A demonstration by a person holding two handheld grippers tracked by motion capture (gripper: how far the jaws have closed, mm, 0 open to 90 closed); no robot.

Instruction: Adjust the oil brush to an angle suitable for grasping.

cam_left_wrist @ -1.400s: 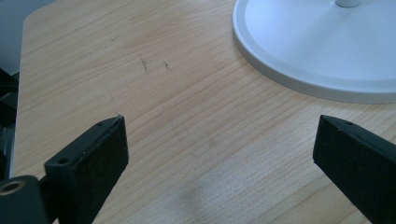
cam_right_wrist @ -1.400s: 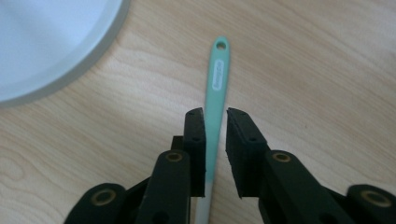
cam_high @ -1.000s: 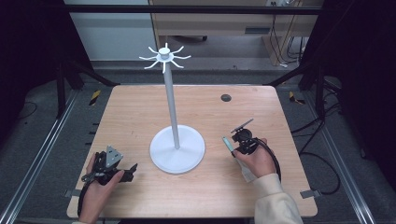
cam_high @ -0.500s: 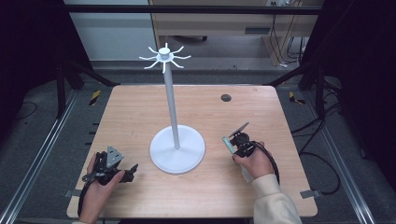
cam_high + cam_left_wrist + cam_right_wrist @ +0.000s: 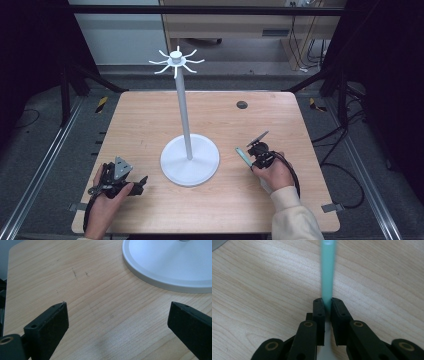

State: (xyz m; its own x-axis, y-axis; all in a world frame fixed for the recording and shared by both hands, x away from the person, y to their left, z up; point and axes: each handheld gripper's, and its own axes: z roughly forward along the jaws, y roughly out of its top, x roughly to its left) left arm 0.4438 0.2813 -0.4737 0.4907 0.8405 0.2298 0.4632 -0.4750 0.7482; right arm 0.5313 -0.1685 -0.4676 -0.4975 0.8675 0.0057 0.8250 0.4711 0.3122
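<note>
The right gripper [image 5: 327, 305] has just been closing, and its fingers [image 5: 319, 312] are now clenched on a slim teal stick [image 5: 328, 272], low over the worktop [image 5: 150, 120] toward its right edge. The stick juts out ahead of the fingers, just right of the white stand's round base [image 5: 189, 160]. Near the front left corner, the left gripper [image 5: 117, 322] rests with fingers [image 5: 50, 325] spread wide, nothing between them.
</note>
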